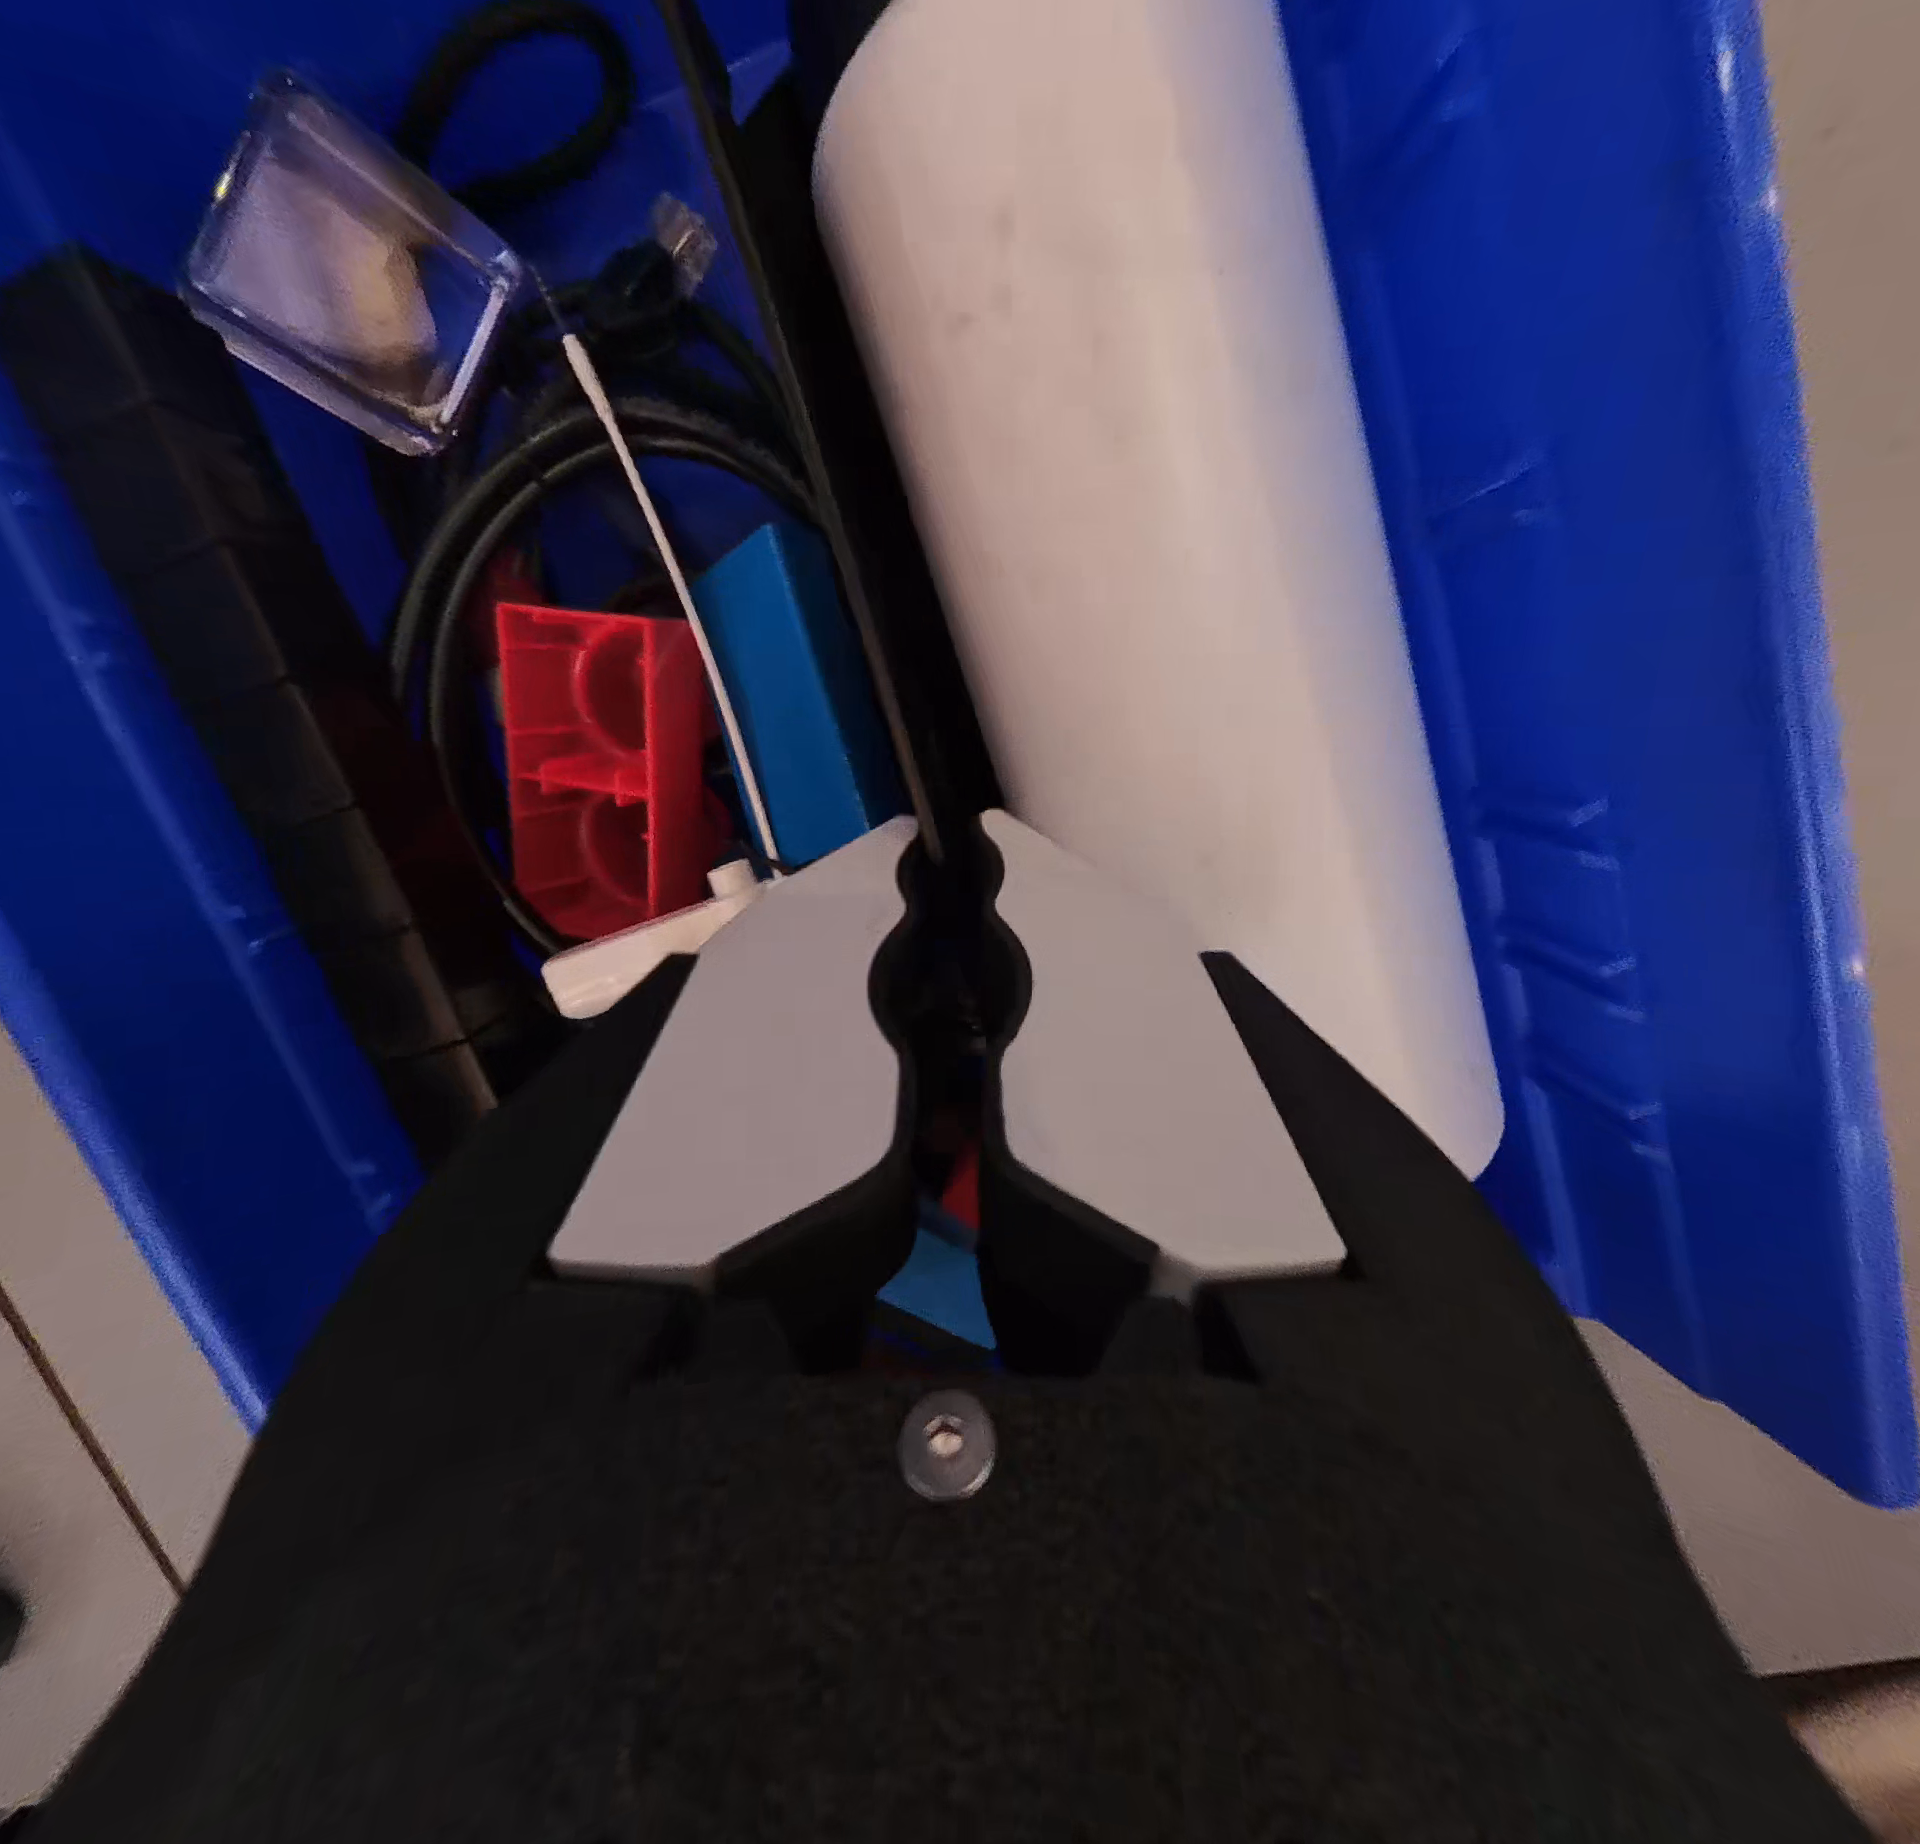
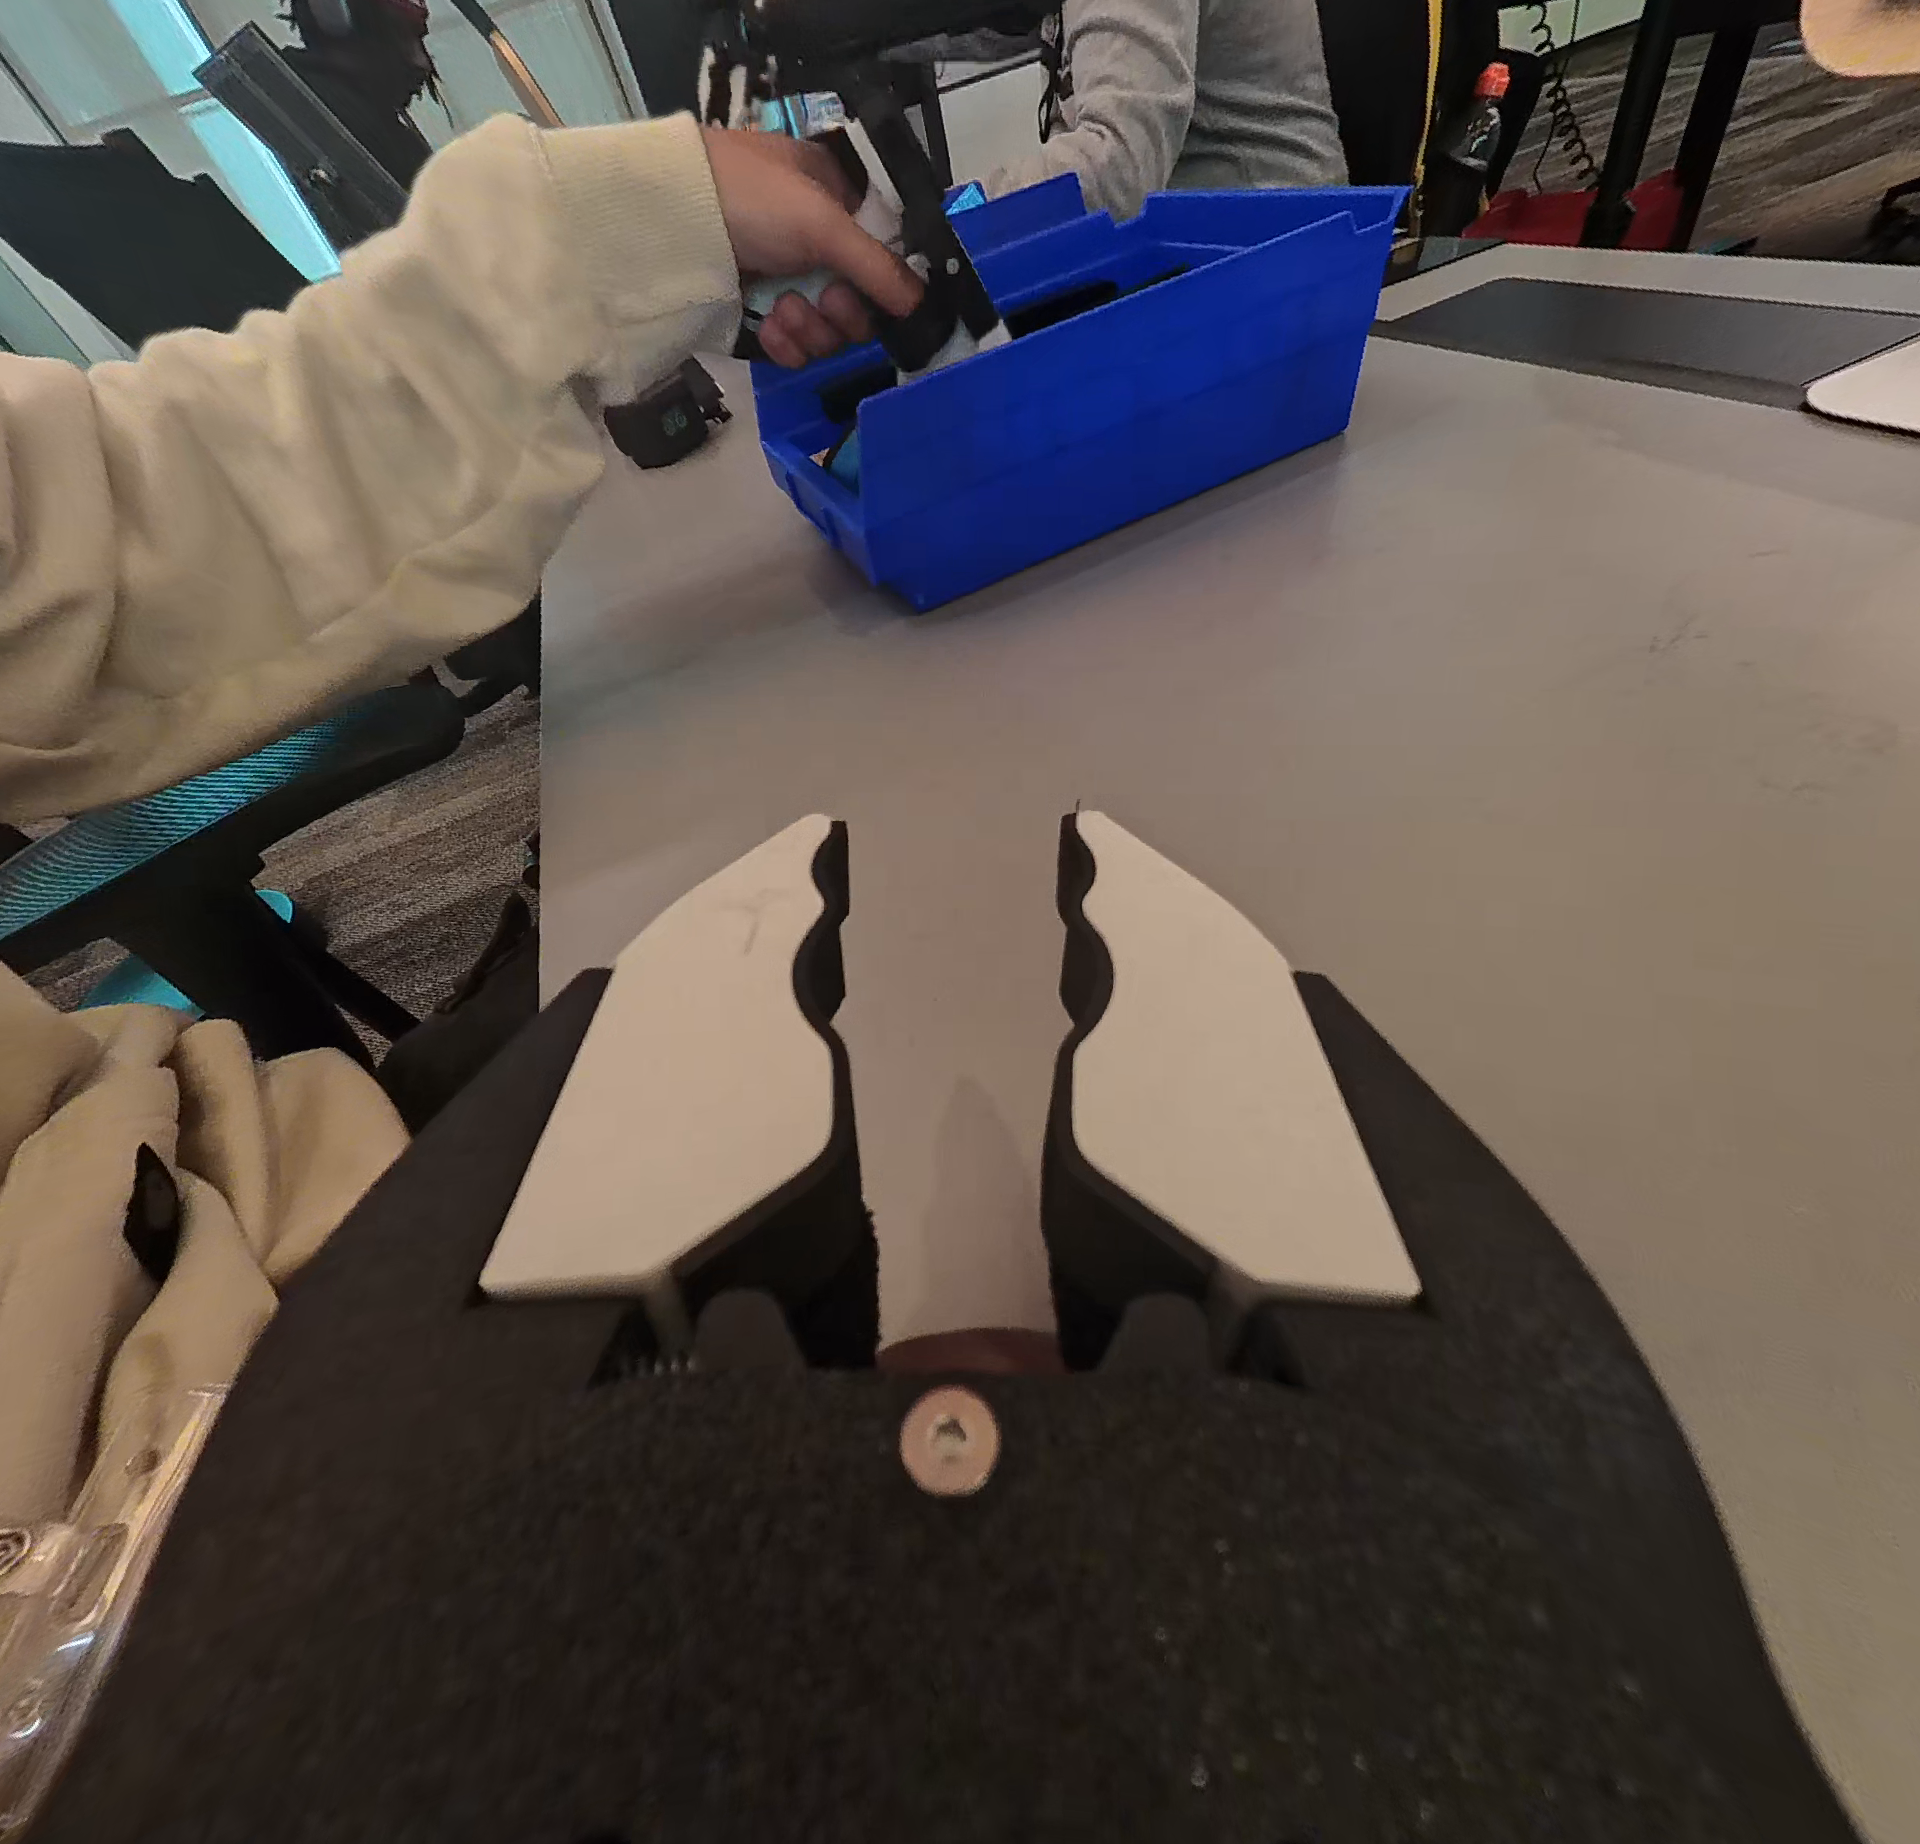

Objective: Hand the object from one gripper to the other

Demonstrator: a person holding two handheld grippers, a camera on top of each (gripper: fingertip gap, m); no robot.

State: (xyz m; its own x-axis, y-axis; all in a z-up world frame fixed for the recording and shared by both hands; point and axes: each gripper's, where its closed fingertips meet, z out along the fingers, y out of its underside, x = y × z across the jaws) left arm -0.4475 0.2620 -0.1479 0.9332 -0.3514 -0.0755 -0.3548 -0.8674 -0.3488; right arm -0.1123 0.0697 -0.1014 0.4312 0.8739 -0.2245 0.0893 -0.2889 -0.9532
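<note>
Grey table, unlabelled blue bin

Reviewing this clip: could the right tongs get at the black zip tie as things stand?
Probably not yet: right tongs sit open over bare table, apart from the blue bin where left tongs pinch the black zip tie.

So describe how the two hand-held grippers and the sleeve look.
Each hand-held gripper, left and right, has a rough black body with a silver hex screw, and two pale grey fingers lined with wavy black pads. The operator wears a cream knit sleeve with a ribbed cuff.
</note>
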